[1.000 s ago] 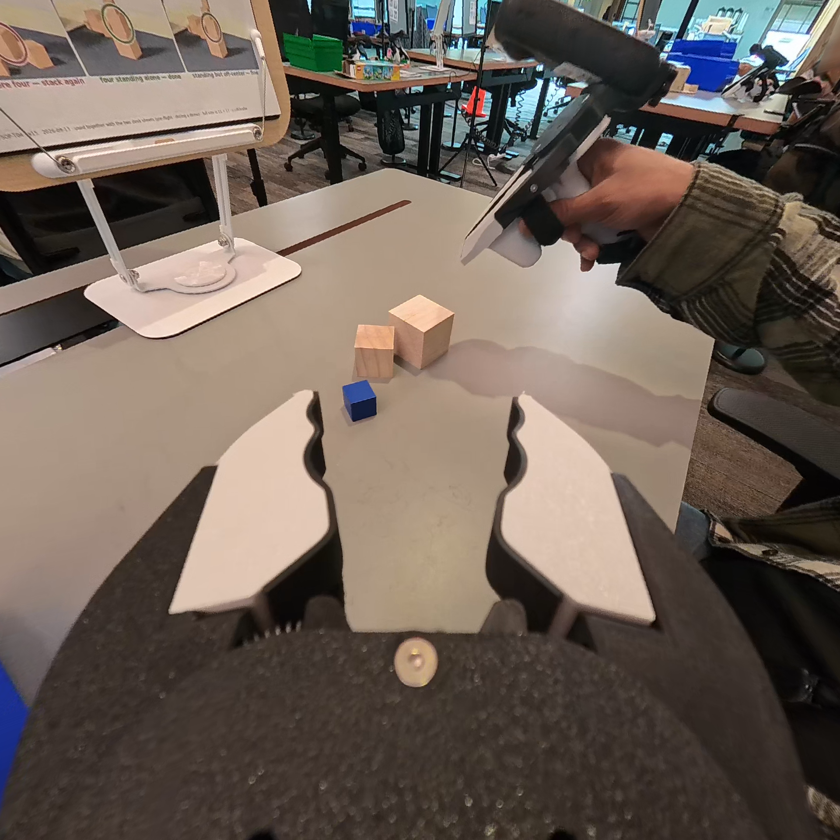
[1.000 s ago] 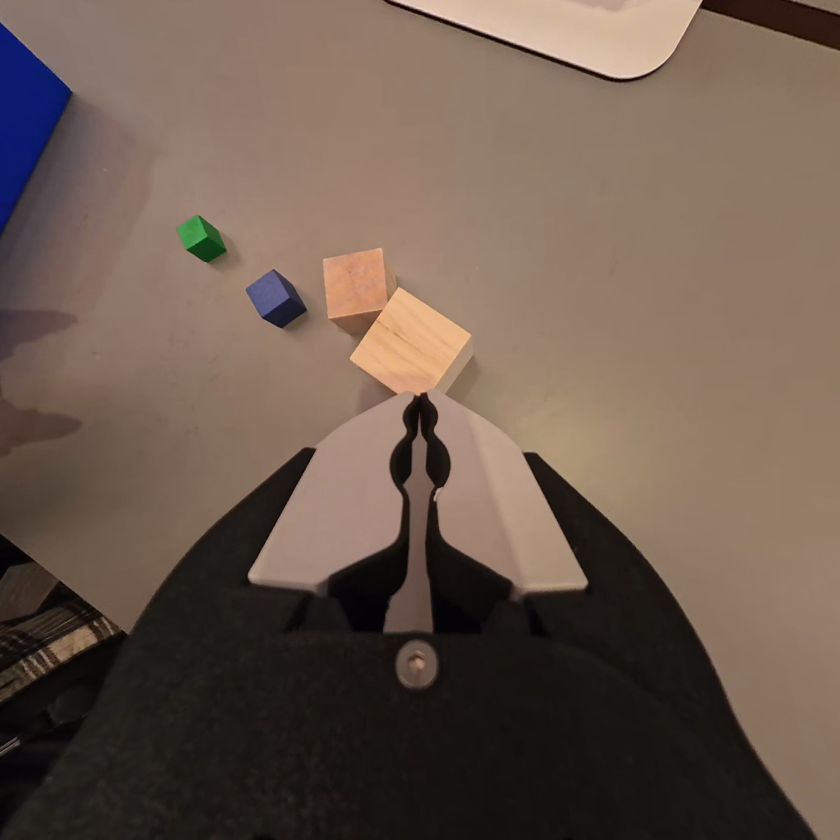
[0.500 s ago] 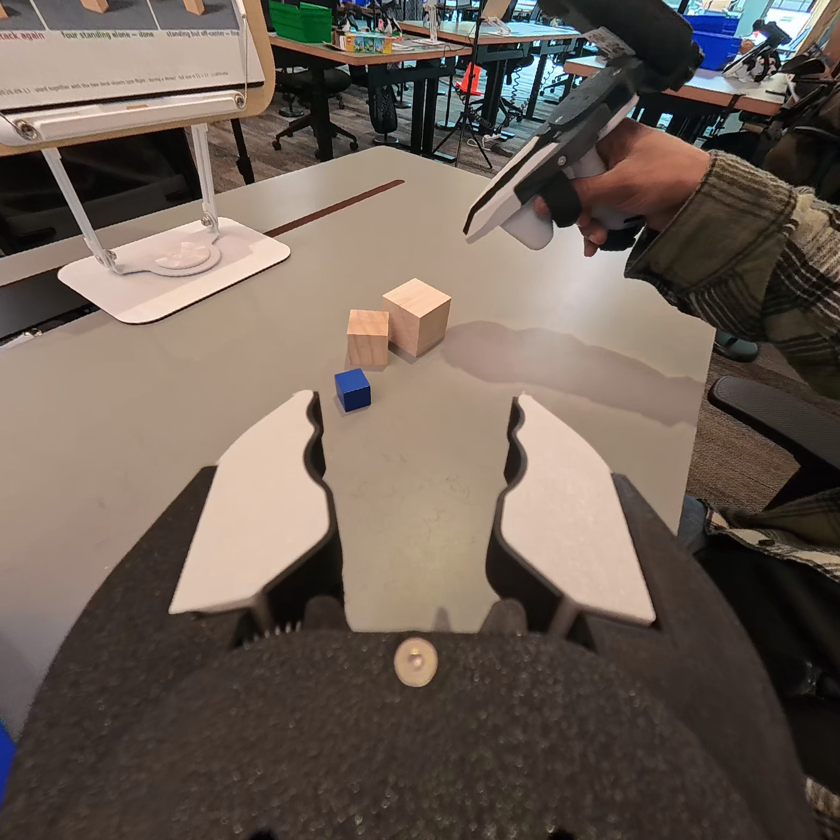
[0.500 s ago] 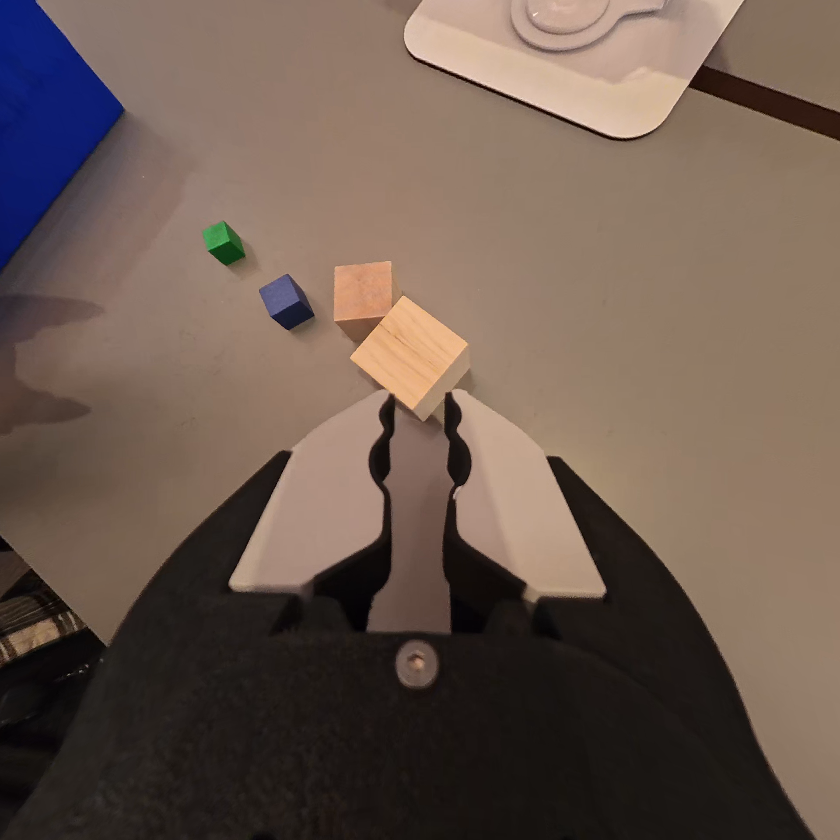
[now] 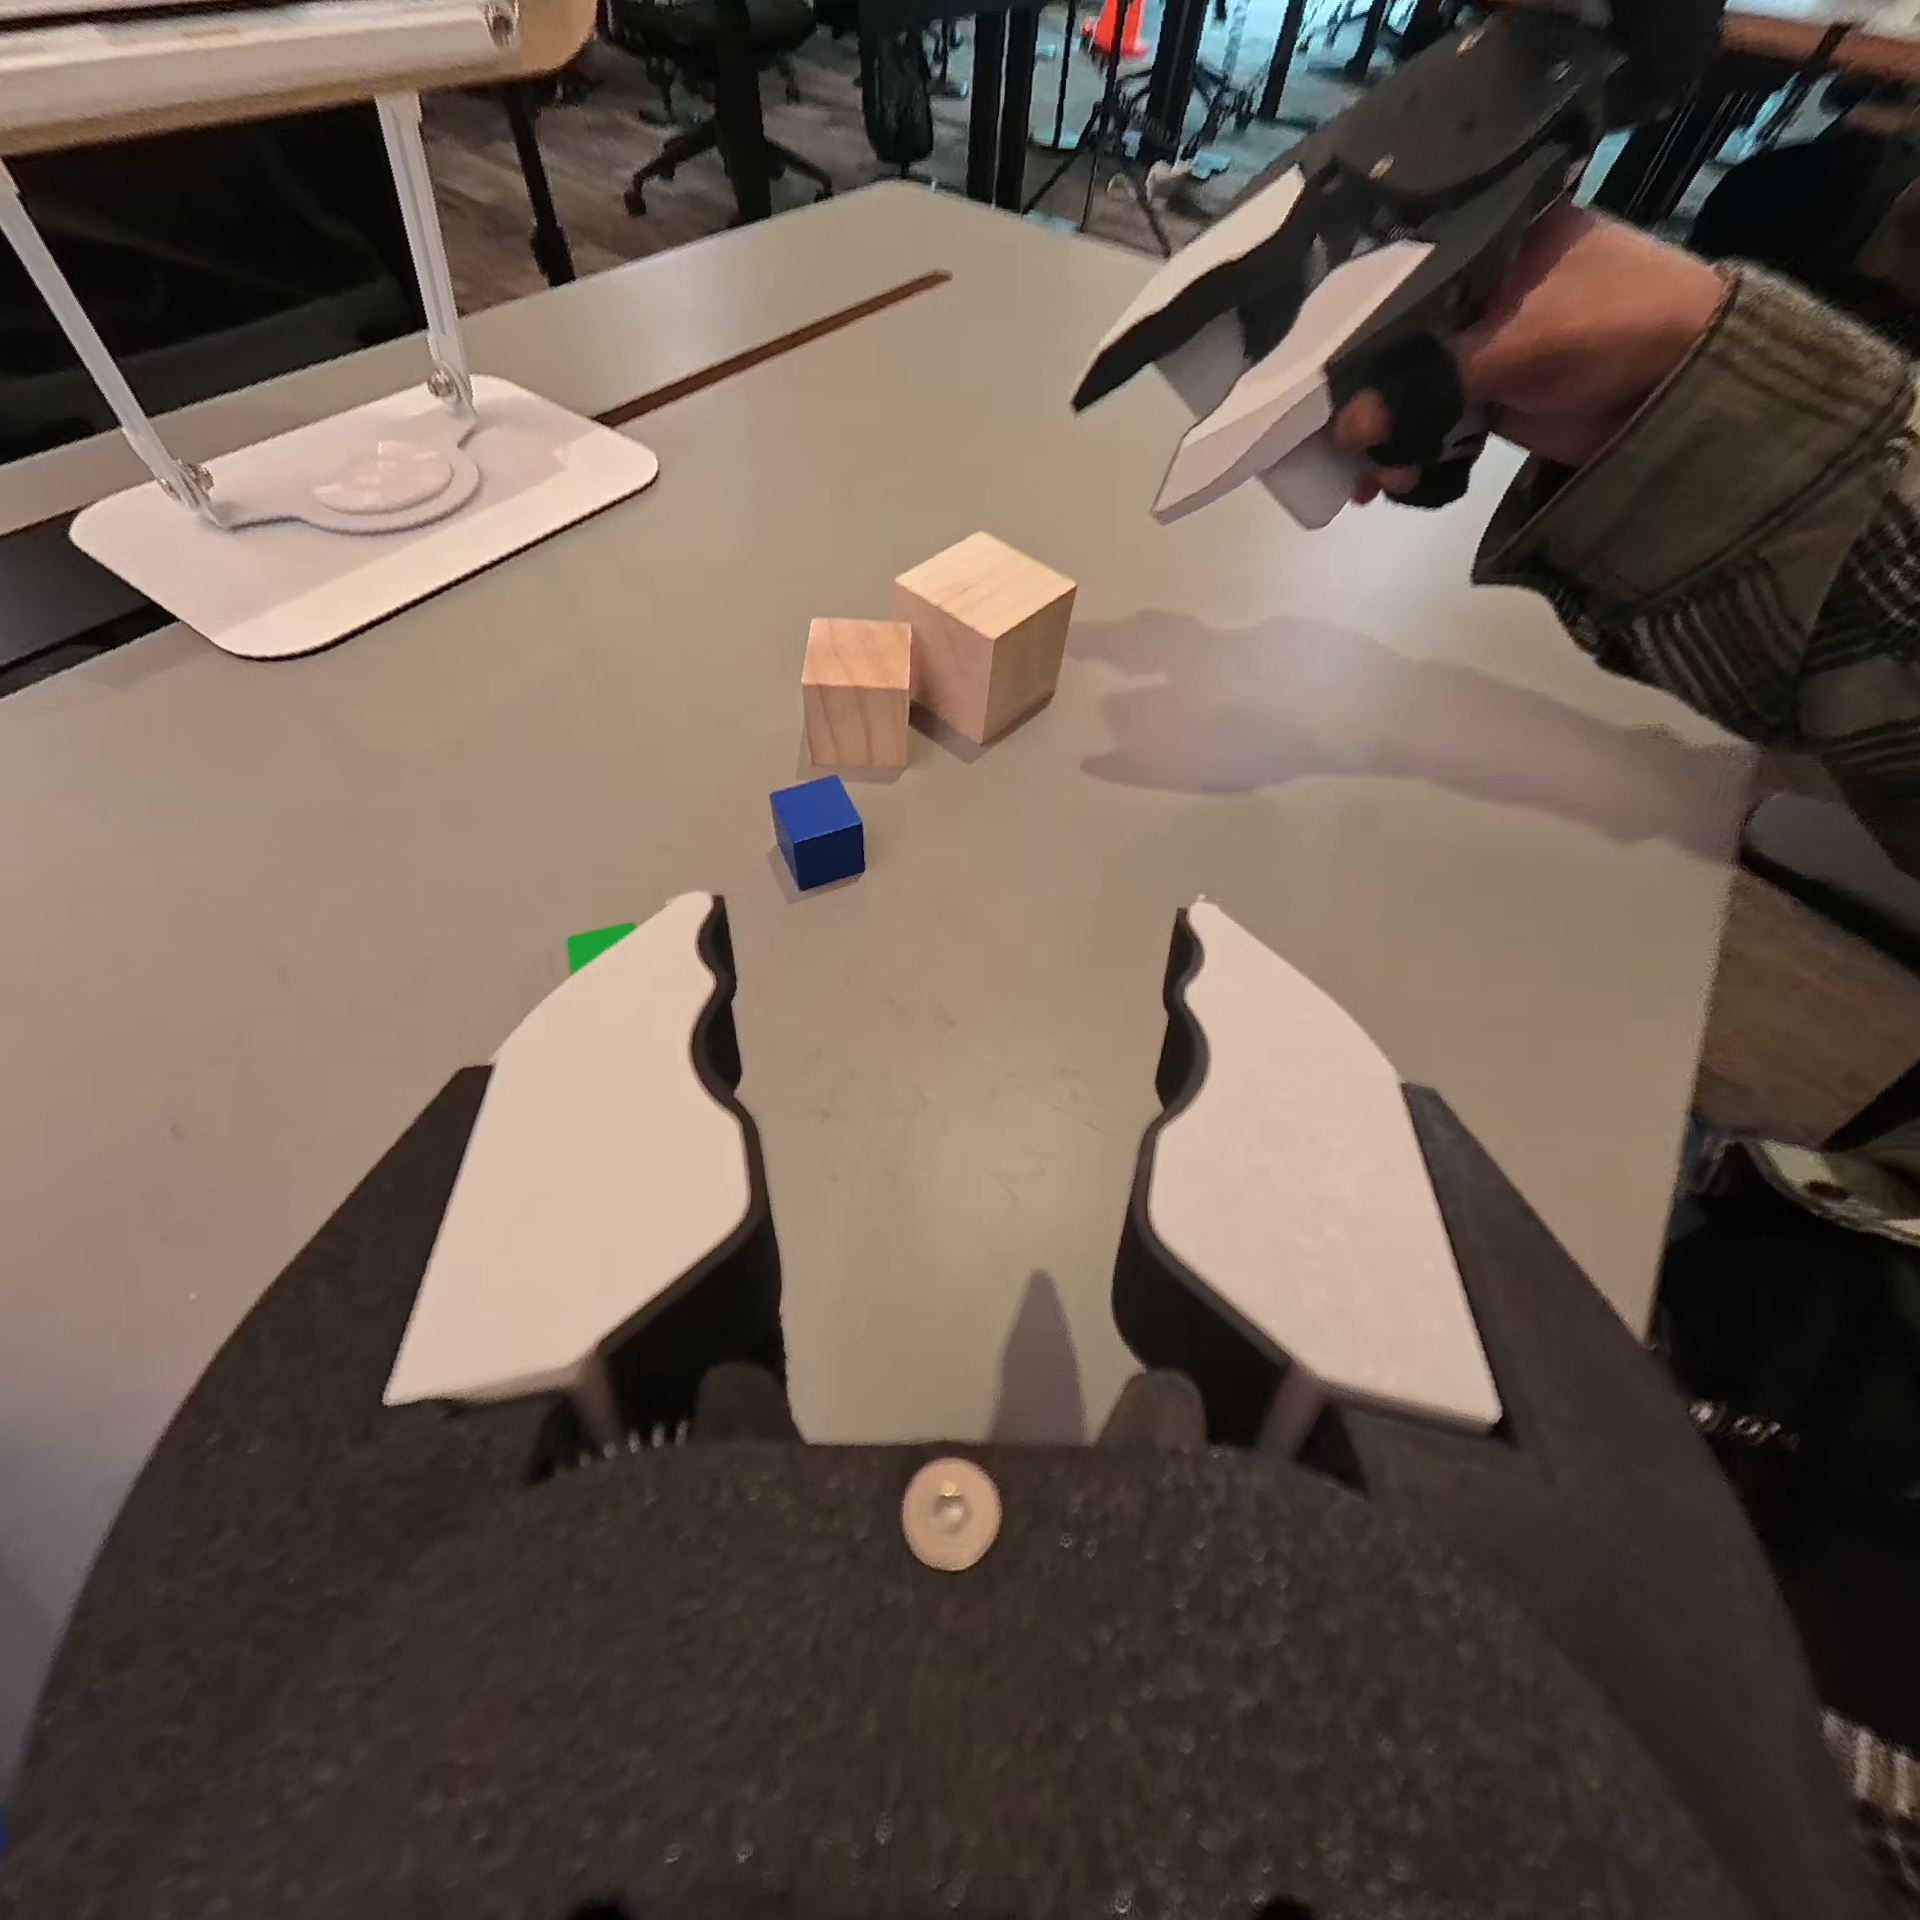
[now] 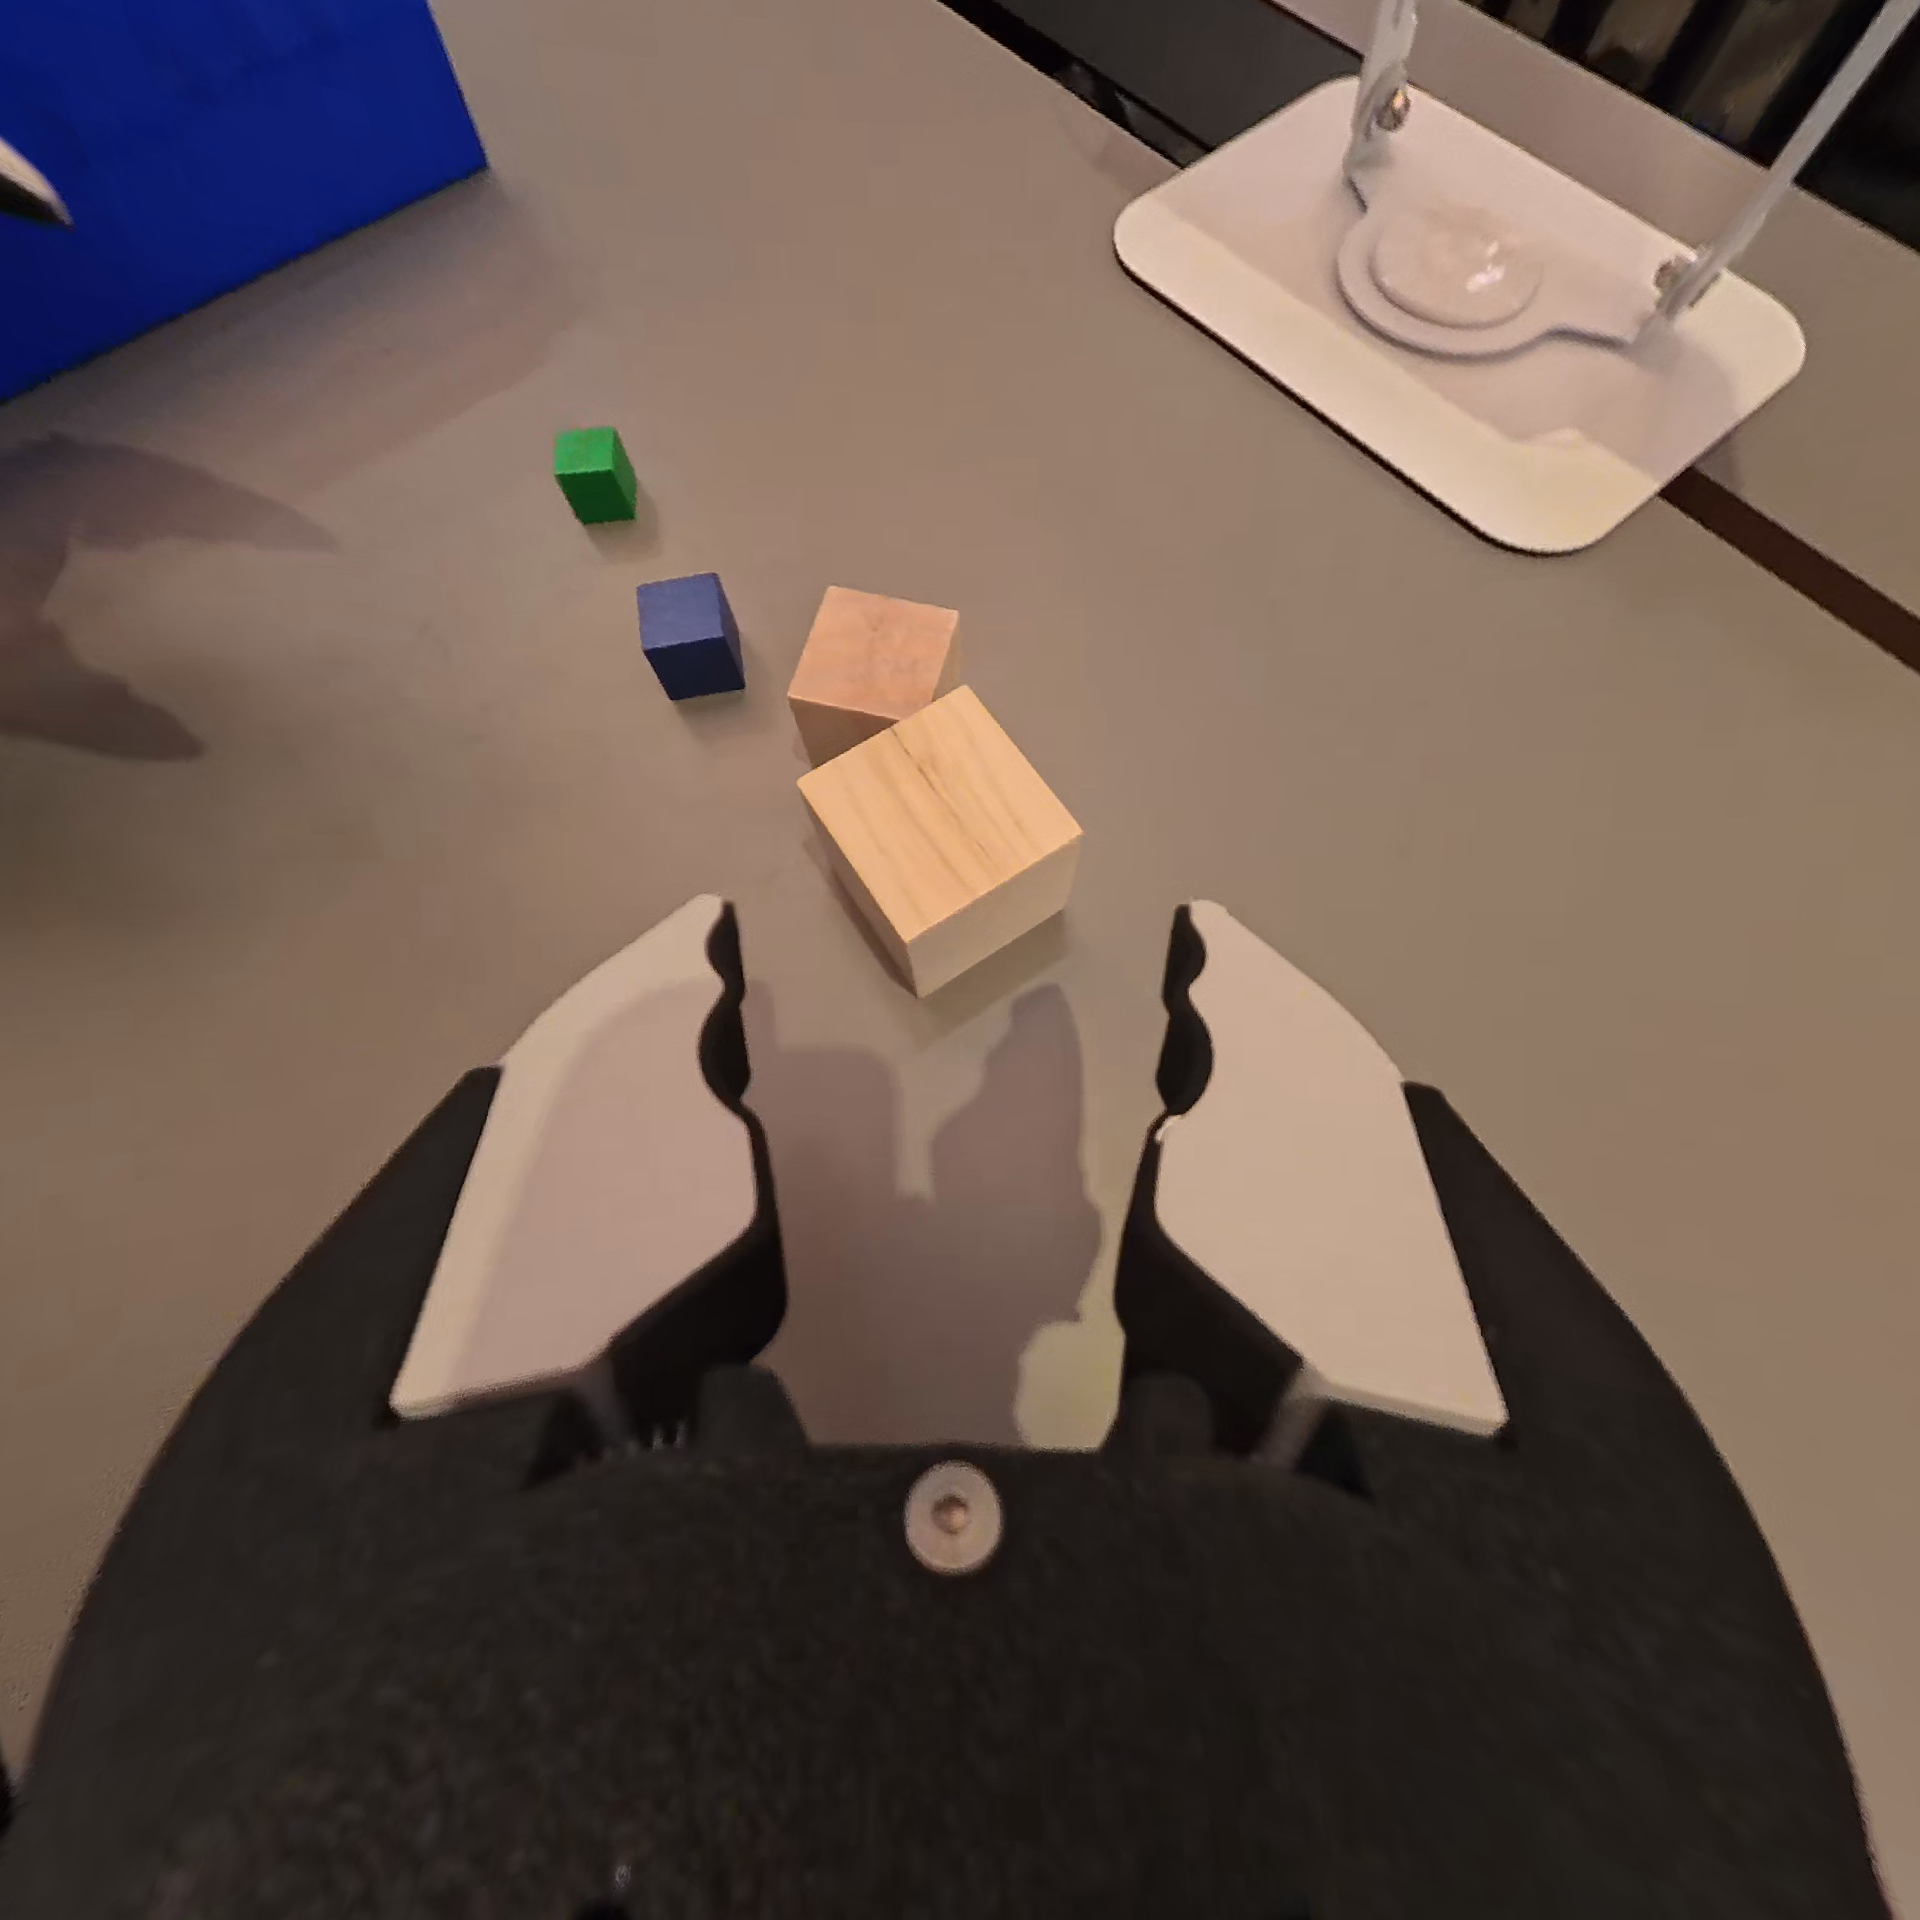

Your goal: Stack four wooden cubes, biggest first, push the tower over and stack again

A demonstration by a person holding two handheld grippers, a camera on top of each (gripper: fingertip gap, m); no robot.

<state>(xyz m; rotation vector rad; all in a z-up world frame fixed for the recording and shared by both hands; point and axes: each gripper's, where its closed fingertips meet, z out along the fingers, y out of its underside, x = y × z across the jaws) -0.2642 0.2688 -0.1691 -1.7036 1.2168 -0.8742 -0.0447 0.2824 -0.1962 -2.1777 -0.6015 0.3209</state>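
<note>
We held both tongs spread wide and empty above the grey counter [image 6: 1351, 831]. The right tongs [image 6: 956, 914] hung over the big cube [image 6: 940, 831], which lay just ahead of their tips with one corner turned toward them. Beyond it the mid cube [image 6: 873, 660] touched it, the blue cube [image 6: 688, 634] sat near on the left, and the green cube [image 6: 594, 473] lay farther left, apart from the rest. None was stacked. From the left tongs [image 5: 951, 914] we saw the blue cube [image 5: 818, 831] just ahead, the green cube [image 5: 597, 943] peeking beside the left finger [image 5: 592, 1122], and the right tongs [image 5: 1132, 447] raised above the big cube [image 5: 985, 634]. A white stand base [image 6: 1455, 343] stood ahead to the right.
</note>
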